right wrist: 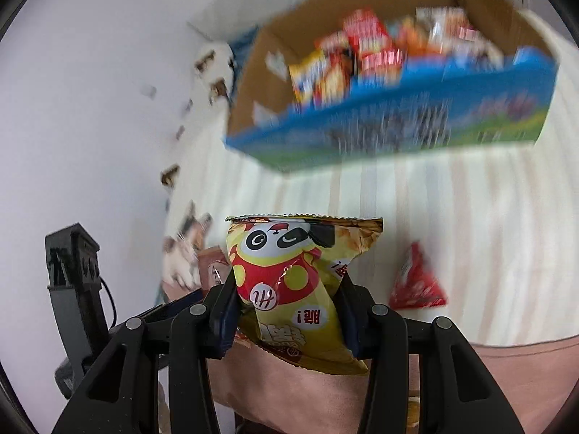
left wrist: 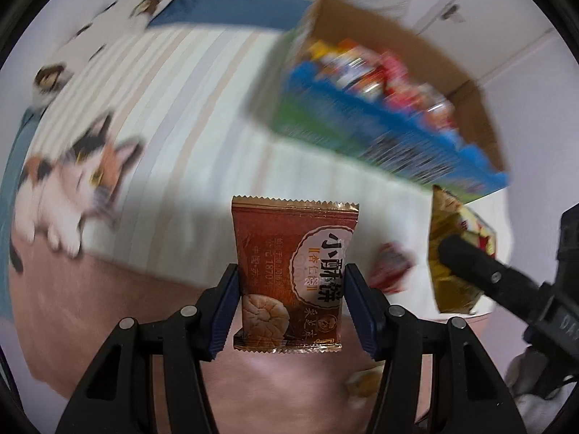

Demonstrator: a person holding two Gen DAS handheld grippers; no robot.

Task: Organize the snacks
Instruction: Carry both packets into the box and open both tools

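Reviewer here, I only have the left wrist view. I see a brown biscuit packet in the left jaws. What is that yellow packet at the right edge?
Observer: A yellow panda snack bag, clamped in the right gripper.
Operator: Anything still loose on the striped sheet? It's smeared for me.
Observer: A red triangular packet lies right of that bag.
Operator: And the box?
Observer: The cardboard box shows bare floor at its left end.
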